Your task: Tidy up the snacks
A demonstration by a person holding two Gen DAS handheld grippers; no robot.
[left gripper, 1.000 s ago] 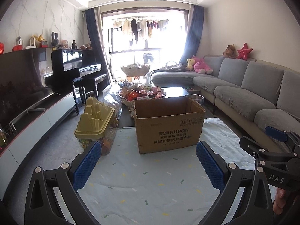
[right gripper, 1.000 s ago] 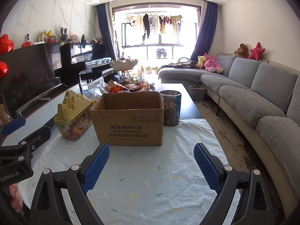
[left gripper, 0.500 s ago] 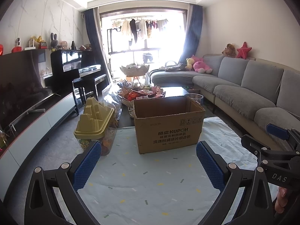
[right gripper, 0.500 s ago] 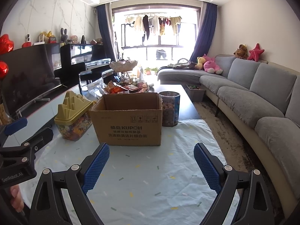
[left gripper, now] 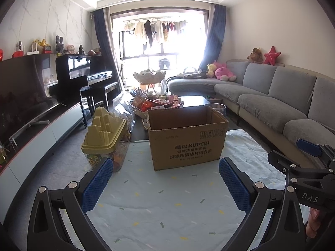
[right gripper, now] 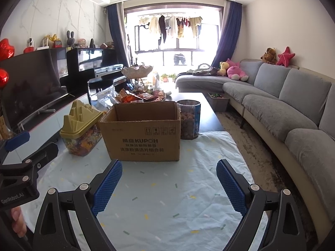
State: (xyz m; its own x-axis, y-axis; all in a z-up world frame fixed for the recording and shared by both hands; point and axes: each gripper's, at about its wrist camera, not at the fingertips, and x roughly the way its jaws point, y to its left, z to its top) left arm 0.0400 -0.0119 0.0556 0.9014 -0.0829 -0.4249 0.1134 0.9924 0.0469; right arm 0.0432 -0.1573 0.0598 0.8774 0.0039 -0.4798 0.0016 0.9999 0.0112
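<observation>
A living room table draped in a pale blue cloth with confetti flecks (right gripper: 167, 198) waits for sorting to begin, and nothing has shifted over the past second: both hand-held tools hover where they were, no snack has been lifted, so the job looks to be at its very start. From the left, the clear plastic tub with a mustard-yellow castle-shaped lid (right gripper: 80, 125), packed with colourful wrapped sweets, stands just beside the open brown cardboard box printed KUPOH (right gripper: 144, 131), which sits near the middle of the cloth and shows no contents from this angle. Behind the box a heap of red and orange snack packets in a white basket (left gripper: 159, 104) lies on the dark coffee table (right gripper: 207, 113), and to the box's right a clear cylindrical jar of brown round snacks (right gripper: 190, 119) stands at the cloth's far edge. The count: one tub, one box, one jar, one piled basket whose packets are too jumbled to number, and two grippers. The left gripper (left gripper: 165, 182) has its blue ribbed pads (left gripper: 97, 185) spread wide with only cloth between them; the right gripper (right gripper: 168, 186) is likewise spread apart and empty, pointed at the box. On the far right runs a long grey fabric sofa (right gripper: 293, 104) carrying plush toys.
</observation>
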